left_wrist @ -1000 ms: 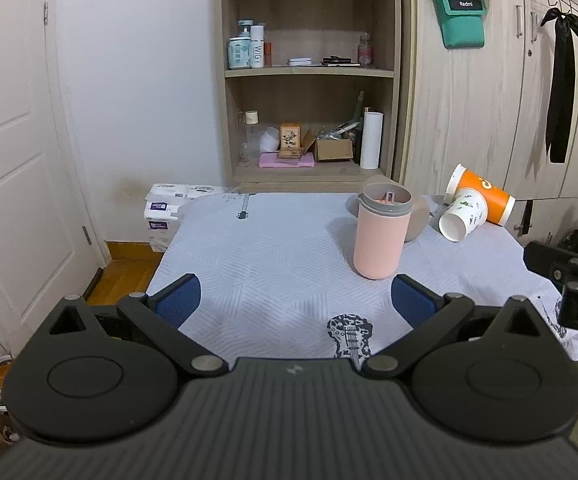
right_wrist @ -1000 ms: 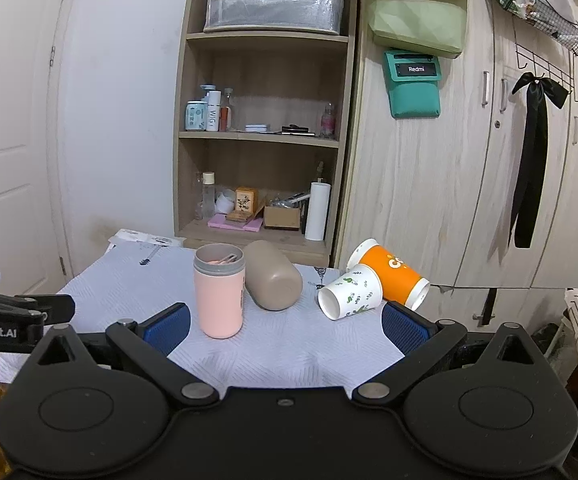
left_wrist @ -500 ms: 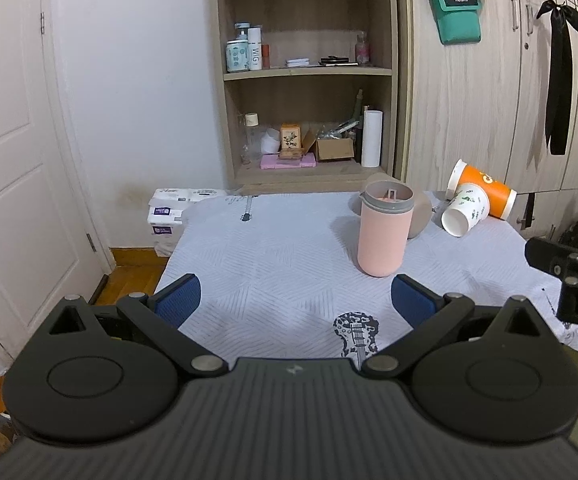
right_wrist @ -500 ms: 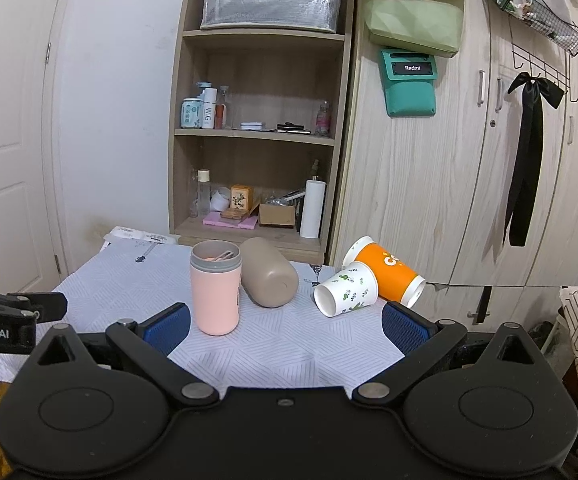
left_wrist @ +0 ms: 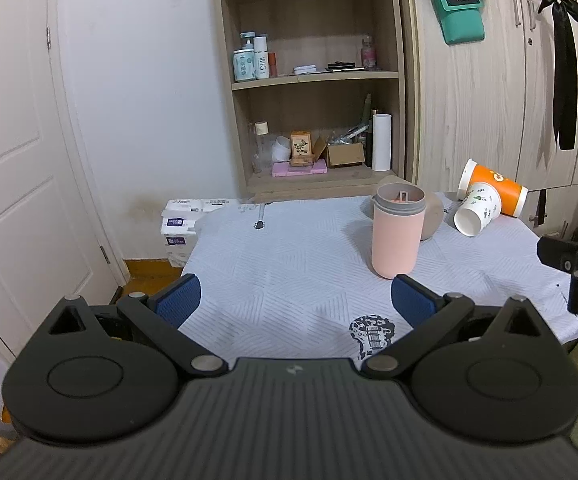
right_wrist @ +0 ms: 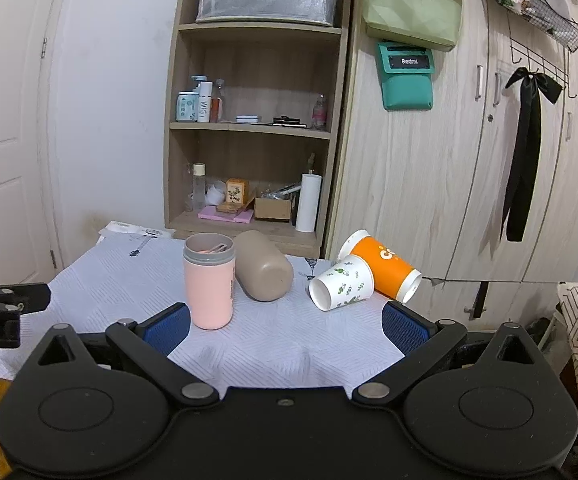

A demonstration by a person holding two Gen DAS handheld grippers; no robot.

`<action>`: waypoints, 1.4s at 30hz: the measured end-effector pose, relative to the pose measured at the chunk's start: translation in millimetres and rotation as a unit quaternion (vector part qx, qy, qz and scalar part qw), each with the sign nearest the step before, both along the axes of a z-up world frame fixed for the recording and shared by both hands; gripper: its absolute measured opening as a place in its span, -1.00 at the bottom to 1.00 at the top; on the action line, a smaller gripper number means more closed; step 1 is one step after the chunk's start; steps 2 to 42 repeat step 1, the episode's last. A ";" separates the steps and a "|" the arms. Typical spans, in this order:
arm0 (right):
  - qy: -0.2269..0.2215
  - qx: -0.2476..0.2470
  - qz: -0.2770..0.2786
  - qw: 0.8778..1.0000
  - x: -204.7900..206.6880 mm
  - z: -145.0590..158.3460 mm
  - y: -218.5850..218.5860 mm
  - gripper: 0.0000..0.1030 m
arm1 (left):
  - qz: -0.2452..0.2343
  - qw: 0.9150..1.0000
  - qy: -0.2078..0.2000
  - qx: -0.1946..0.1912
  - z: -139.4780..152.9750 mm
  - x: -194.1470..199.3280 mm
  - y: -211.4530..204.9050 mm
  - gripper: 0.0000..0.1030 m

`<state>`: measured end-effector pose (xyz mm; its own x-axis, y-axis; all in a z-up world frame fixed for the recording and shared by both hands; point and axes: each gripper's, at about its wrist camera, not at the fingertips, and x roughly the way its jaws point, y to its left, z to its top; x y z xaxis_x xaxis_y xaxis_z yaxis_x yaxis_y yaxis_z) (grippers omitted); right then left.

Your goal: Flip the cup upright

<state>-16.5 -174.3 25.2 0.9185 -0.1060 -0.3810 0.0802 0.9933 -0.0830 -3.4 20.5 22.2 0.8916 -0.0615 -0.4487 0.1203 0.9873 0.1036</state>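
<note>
A pink cup [right_wrist: 209,284] stands upright on the white tablecloth [right_wrist: 289,344]; it also shows in the left wrist view [left_wrist: 396,232]. A beige cup [right_wrist: 264,271] lies on its side behind it. A white leaf-print paper cup [right_wrist: 341,288] and an orange paper cup [right_wrist: 385,268] lie on their sides at the right, touching. My right gripper [right_wrist: 285,326] is open and empty, short of the cups. My left gripper [left_wrist: 295,300] is open and empty, left of the pink cup.
A wooden shelf unit [right_wrist: 257,128] and wardrobe doors [right_wrist: 469,168] stand behind the table. A white door [left_wrist: 17,168] is at the left. Tissue packs [left_wrist: 181,224] sit on the floor by the table's far left corner.
Both grippers have drifted slightly, so the cups sit a little lower and nearer in the views. Both stay open. No cup has moved.
</note>
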 end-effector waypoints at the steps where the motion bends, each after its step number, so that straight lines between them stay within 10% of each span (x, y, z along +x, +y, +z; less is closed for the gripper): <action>1: 0.000 0.000 0.000 1.000 0.0 -0.2 -0.3 1.00 | 0.000 1.000 -0.001 0.001 0.1 -0.2 0.0 1.00; 42: 0.000 0.000 0.000 1.000 0.0 -0.2 -0.3 1.00 | 0.000 1.000 -0.001 0.001 0.1 -0.2 0.0 1.00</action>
